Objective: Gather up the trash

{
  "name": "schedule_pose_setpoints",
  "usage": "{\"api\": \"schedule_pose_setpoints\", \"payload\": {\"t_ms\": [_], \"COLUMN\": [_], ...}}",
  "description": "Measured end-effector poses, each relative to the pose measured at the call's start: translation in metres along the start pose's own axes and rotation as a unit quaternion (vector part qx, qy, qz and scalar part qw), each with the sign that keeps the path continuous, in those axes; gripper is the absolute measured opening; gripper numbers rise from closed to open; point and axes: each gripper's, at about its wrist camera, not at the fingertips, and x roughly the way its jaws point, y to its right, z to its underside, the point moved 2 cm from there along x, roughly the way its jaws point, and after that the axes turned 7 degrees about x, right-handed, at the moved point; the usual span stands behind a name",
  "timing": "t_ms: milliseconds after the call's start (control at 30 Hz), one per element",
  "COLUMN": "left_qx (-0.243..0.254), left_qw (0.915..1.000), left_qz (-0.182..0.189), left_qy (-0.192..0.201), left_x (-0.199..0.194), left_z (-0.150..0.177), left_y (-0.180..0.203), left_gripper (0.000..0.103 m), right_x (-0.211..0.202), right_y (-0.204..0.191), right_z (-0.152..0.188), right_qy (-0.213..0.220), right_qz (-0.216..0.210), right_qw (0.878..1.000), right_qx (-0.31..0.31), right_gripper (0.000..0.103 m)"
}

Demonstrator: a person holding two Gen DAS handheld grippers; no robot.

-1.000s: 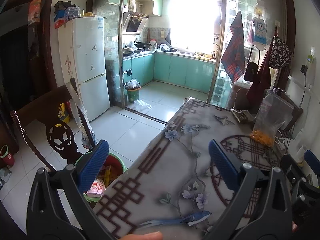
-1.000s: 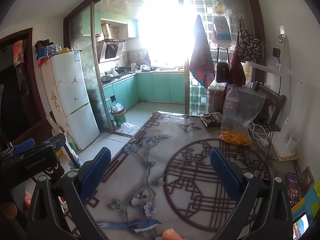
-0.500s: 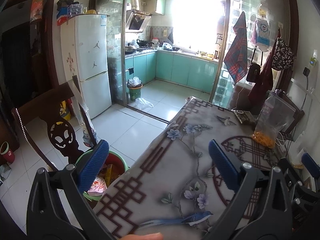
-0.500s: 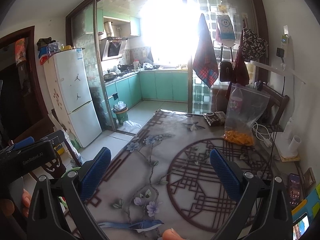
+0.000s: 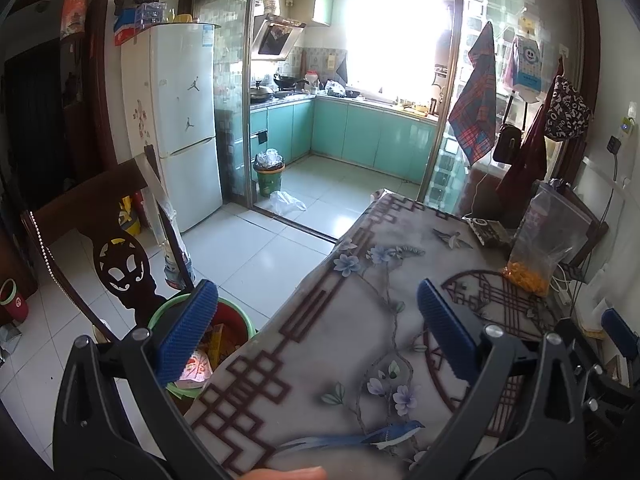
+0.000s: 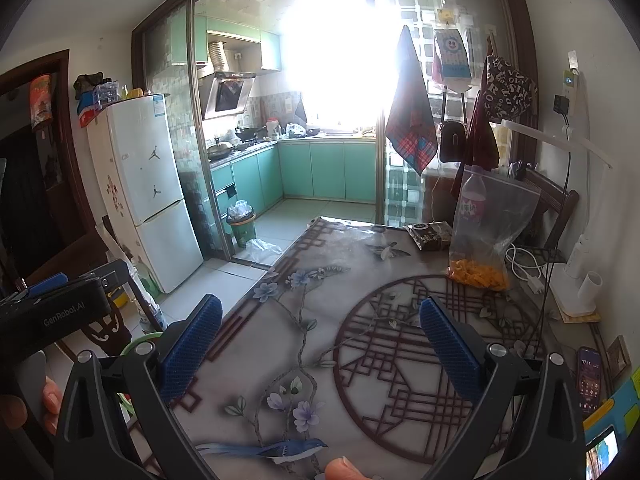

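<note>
A: At the table's far edge, around one o'clock from the right gripper, lies a dark wrapper, flat on the cloth just beside a clear bag with orange snacks at the bottom. That wrapper looks like the trash to collect.

B: And the tools?

A: Both stand wide apart and hold nothing. The left gripper hangs over the table's near left corner; the red bin with the green rim sits on the floor at about nine o'clock from it, already holding some packets.

B: How would the wrapper handle?

A: I judge it light, thin and crinkly, probably slippery foil. It should fold rather than resist, so a pinch at the near edge or a corner seems best; pressing flat on the middle might only slide it along the smooth cloth.

B: Anything to avoid?

A: The clear bag touches or nearly touches the wrapper, I cannot tell which, and a bottle stands inside or behind it. A careless reach could tip them. The phone at four o'clock is well apart.
</note>
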Motion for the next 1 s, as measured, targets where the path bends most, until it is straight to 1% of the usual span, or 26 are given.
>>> {"api": "schedule_pose_setpoints", "payload": {"t_ms": [833, 1000], "left_qx": [0.008, 0.011], "left_qw": [0.9996, 0.9995], "left_qz": [0.016, 0.009], "left_qy": [-0.021, -0.027], "left_x": [0.007, 0.011], "left_z": [0.005, 0.008], "left_y": [0.011, 0.014], "left_gripper": [0.098, 0.098], "right_x": [0.006, 0.012], "right_y": [0.009, 0.012], "right_z": [0.007, 0.01], "right_qy": [-0.012, -0.022], "right_qz": [0.002, 0.002], "right_qw": [1.0, 1.0], "right_qx": [0.003, 0.007], "right_gripper": [0.096, 0.096]}}
